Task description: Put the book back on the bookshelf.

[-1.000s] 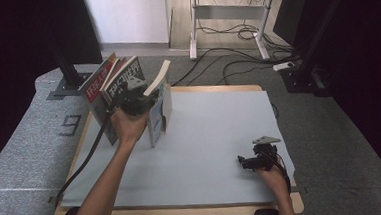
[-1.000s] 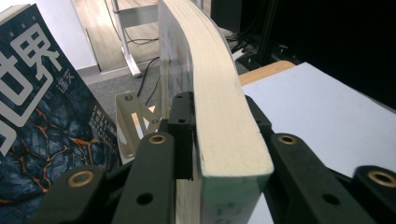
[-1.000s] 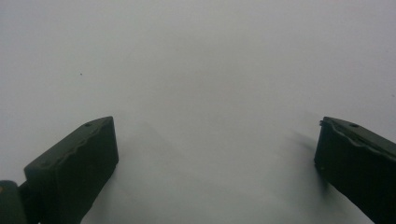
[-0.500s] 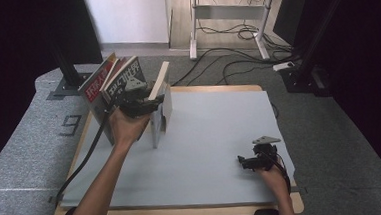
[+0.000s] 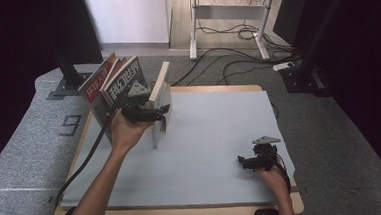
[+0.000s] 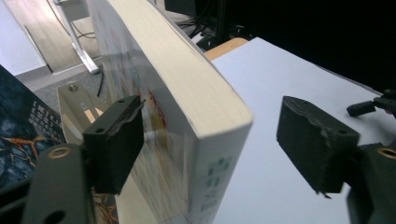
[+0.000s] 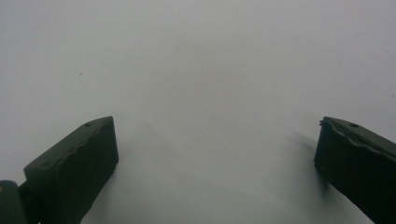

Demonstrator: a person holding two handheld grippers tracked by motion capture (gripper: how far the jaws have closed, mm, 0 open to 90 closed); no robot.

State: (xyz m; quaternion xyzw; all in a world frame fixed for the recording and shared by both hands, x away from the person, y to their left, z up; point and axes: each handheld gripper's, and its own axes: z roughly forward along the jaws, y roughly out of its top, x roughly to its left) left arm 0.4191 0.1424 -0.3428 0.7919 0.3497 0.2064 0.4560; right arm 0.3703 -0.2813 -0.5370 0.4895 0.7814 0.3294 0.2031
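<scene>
Grey carpet and a dark curtained room surround the counter (image 5: 257, 91), whose top is covered by a pale grey mat. Near the mat's far left corner a thick book (image 5: 159, 102) stands upright on its bottom edge, just beside two magazines (image 5: 114, 82) that lean in a holder at the counter's left edge. The left tongs (image 5: 151, 111) straddle the book with their jaws spread; in the left gripper view the book (image 6: 187, 130) sits between them, one jaw just beside its cover and the other well apart from its page edge, so nothing is pinched. That placement looks like a guard to keep the book from toppling, or a readiness to close on it. The right tongs (image 5: 247, 161) rest low near the counter's near right corner, well apart from the book, jaws spread over bare mat, likely parked out of the way.
</scene>
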